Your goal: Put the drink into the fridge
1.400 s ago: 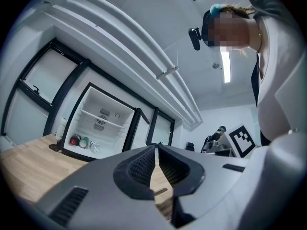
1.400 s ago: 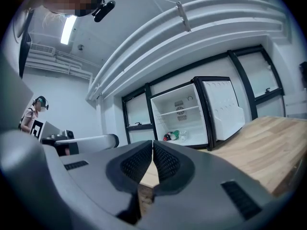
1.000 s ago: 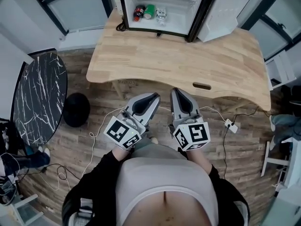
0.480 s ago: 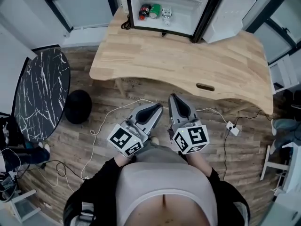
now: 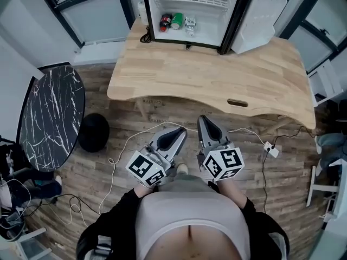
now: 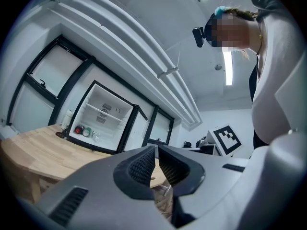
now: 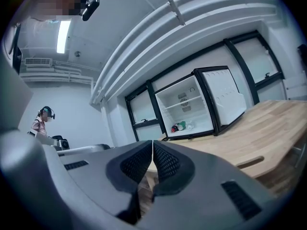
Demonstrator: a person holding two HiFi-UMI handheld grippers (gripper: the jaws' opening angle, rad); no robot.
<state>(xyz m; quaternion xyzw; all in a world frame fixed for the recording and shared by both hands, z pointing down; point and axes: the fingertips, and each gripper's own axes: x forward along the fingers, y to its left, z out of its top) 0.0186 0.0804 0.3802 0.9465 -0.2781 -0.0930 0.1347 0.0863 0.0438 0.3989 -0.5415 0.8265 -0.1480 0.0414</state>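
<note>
A small black fridge (image 5: 190, 12) stands open at the back of the wooden table (image 5: 211, 75), its door (image 5: 257, 18) swung to the right. On its floor stand a dark red-capped drink (image 5: 165, 21), a green can (image 5: 177, 20) and a clear pale bottle (image 5: 189, 23); the same drinks (image 7: 181, 126) show small in the right gripper view. Both grippers are held close to my body, well short of the table. The left gripper (image 5: 180, 136) is shut and empty. The right gripper (image 5: 205, 122) is shut too, with nothing between its pads.
A round black marble table (image 5: 46, 118) stands to the left, with a black round stool (image 5: 93, 132) beside it. White cables and a power strip (image 5: 272, 150) lie on the plank floor under the table's front edge. Another person (image 7: 42, 121) stands far off in the right gripper view.
The view has drawn slightly back from the table, so the fridge sits a little higher in the frame. Both grippers stay shut near my body.
</note>
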